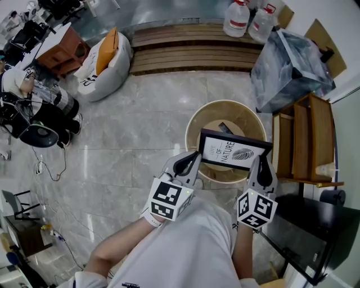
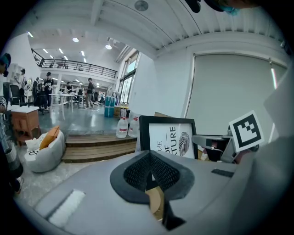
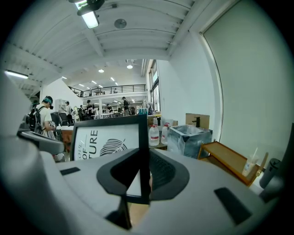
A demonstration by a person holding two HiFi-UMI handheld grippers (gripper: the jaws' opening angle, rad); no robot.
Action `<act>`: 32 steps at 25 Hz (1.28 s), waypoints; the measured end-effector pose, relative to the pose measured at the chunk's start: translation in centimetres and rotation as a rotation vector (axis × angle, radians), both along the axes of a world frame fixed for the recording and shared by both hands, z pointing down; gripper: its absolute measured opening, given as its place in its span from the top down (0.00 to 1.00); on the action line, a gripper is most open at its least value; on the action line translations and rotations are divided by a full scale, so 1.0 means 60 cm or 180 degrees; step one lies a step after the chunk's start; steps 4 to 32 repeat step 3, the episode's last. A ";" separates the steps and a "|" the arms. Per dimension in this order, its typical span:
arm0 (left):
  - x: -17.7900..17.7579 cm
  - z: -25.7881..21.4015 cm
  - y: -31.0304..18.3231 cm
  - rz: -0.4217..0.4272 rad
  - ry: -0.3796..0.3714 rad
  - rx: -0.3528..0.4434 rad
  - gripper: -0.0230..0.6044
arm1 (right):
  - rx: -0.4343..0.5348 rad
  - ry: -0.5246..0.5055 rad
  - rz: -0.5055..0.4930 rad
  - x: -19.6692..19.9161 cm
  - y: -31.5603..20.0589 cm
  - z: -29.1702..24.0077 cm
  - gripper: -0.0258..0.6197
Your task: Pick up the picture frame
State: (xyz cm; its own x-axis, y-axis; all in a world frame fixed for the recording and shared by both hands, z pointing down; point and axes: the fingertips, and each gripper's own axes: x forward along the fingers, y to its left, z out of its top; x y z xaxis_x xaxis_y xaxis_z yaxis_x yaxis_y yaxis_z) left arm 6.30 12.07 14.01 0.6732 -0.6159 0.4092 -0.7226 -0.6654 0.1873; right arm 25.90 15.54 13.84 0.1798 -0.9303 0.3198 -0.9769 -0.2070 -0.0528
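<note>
The black picture frame [image 1: 233, 152], with a white print of letters and a fingerprint, hangs tilted over a round wooden tub [image 1: 194, 125]. My right gripper [image 1: 262, 164] is shut on its right edge; in the right gripper view the frame [image 3: 108, 140] stands upright and its edge runs between the pads of that gripper [image 3: 143, 160]. My left gripper [image 1: 189, 163] sits just beside the frame's lower left corner, and I cannot tell whether it touches. In the left gripper view the jaws of that gripper [image 2: 150, 158] meet with nothing between them, and the frame [image 2: 170, 140] stands beyond them to the right.
A wooden shelf unit [image 1: 308, 140] stands right of the tub, with a black table [image 1: 315, 225] near me. Behind are a plastic-lined grey bin [image 1: 287, 67], water jugs [image 1: 237, 17], wooden steps [image 1: 191, 50] and a white beanbag [image 1: 104, 62]. A person [image 1: 34, 107] sits at far left.
</note>
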 end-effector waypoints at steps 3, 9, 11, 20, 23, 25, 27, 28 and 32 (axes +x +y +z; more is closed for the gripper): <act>-0.003 -0.001 -0.003 -0.0014 -0.0002 0.0008 0.96 | 0.0002 -0.0014 -0.0012 -0.002 -0.003 0.000 0.87; -0.003 -0.001 -0.003 -0.0014 -0.0002 0.0008 0.96 | 0.0002 -0.0014 -0.0012 -0.002 -0.003 0.000 0.87; -0.003 -0.001 -0.003 -0.0014 -0.0002 0.0008 0.96 | 0.0002 -0.0014 -0.0012 -0.002 -0.003 0.000 0.87; -0.003 -0.001 -0.003 -0.0014 -0.0002 0.0008 0.96 | 0.0002 -0.0014 -0.0012 -0.002 -0.003 0.000 0.87; -0.003 -0.001 -0.003 -0.0014 -0.0002 0.0008 0.96 | 0.0002 -0.0014 -0.0012 -0.002 -0.003 0.000 0.87; -0.003 -0.001 -0.003 -0.0014 -0.0002 0.0008 0.96 | 0.0002 -0.0014 -0.0012 -0.002 -0.003 0.000 0.87; -0.003 -0.001 -0.003 -0.0014 -0.0002 0.0008 0.96 | 0.0002 -0.0014 -0.0012 -0.002 -0.003 0.000 0.87; -0.003 -0.001 -0.003 -0.0014 -0.0002 0.0008 0.96 | 0.0002 -0.0014 -0.0012 -0.002 -0.003 0.000 0.87; -0.003 -0.001 -0.003 -0.0014 -0.0002 0.0008 0.96 | 0.0002 -0.0014 -0.0012 -0.002 -0.003 0.000 0.87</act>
